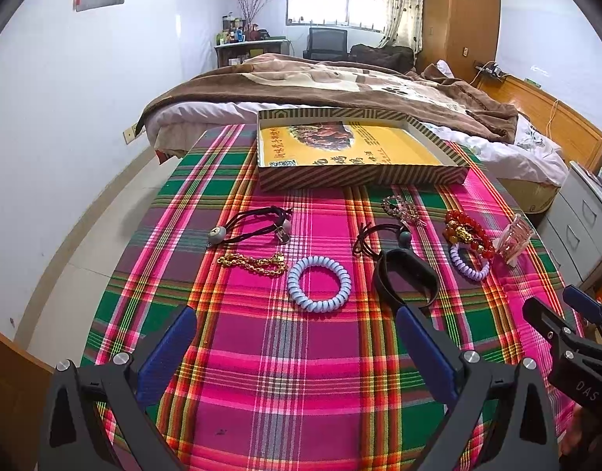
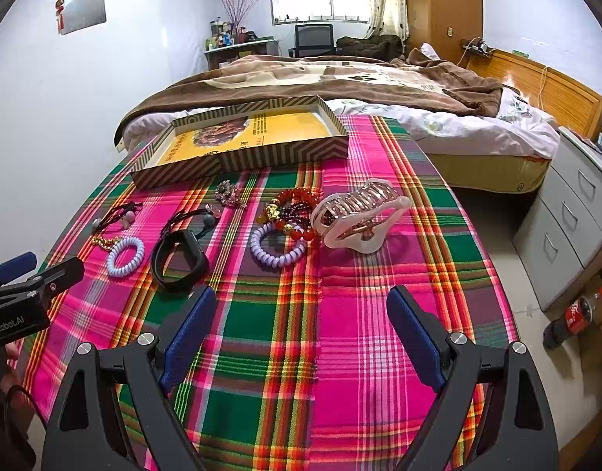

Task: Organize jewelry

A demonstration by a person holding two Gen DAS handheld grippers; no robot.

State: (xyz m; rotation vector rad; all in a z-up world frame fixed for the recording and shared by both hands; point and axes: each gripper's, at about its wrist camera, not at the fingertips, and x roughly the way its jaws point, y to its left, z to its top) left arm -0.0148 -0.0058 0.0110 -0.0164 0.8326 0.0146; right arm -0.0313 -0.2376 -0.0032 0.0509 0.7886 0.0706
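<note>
Jewelry lies in a row on the plaid tablecloth [image 1: 285,373]. From the left: black hair ties [image 1: 249,228], a gold chain [image 1: 251,263], a light blue coil band [image 1: 319,283], a black wristband [image 1: 405,278], a purple coil band [image 2: 277,249], red bead bracelets [image 2: 295,212] and a clear pink hair claw [image 2: 359,218]. A striped cardboard tray [image 1: 363,178] with a yellow bottom stands behind them. My left gripper [image 1: 297,337] is open and empty, short of the blue coil band. My right gripper [image 2: 301,322] is open and empty, in front of the purple coil band and the claw.
A bed with a brown blanket [image 1: 332,82] stands behind the table. Grey drawers [image 2: 575,212] and a cola bottle [image 2: 575,314] on the floor are to the right. A white wall [image 1: 65,137] runs along the left.
</note>
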